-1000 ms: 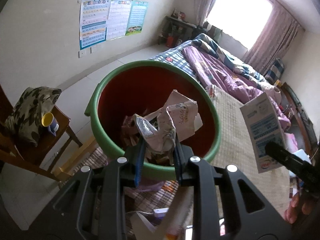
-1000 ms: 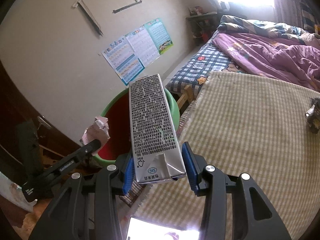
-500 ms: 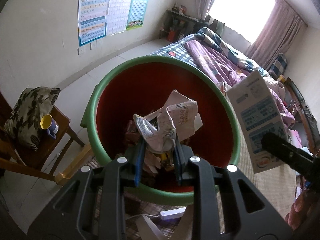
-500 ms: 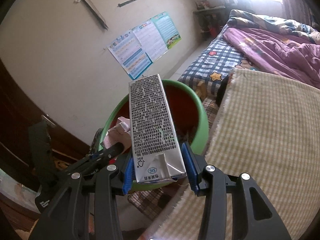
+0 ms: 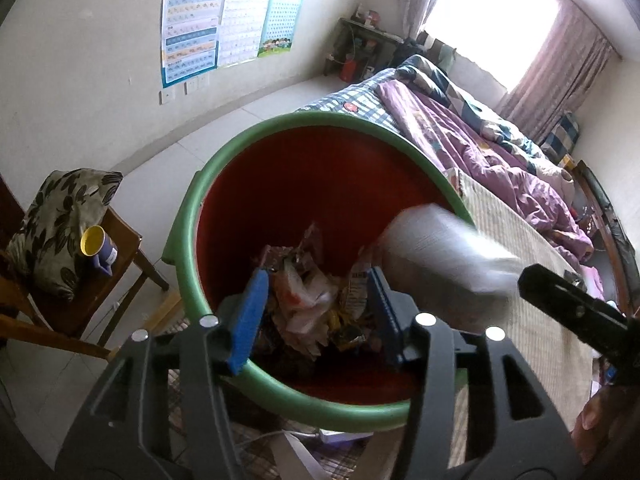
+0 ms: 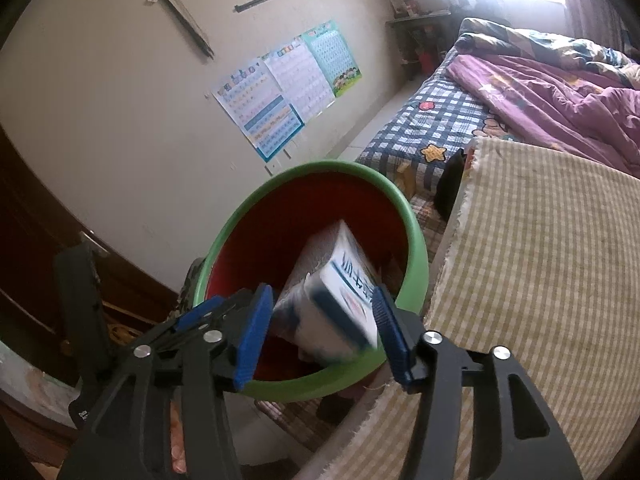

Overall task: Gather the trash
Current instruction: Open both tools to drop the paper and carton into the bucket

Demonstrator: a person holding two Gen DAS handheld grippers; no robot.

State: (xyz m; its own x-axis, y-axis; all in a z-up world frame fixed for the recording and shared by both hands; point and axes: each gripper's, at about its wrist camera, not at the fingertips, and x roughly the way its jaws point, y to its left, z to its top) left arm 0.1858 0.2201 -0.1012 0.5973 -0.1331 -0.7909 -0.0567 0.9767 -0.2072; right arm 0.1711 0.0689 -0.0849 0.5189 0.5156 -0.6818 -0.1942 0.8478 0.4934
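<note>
White carton (image 6: 340,304) tilted, top end down in bin (image 6: 416,240)

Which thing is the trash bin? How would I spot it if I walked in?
Find the bed with the purple quilt. At its foot stands a big round bin, its inside red. Its thick green rim, seen nowhere else, gives it away.
</note>
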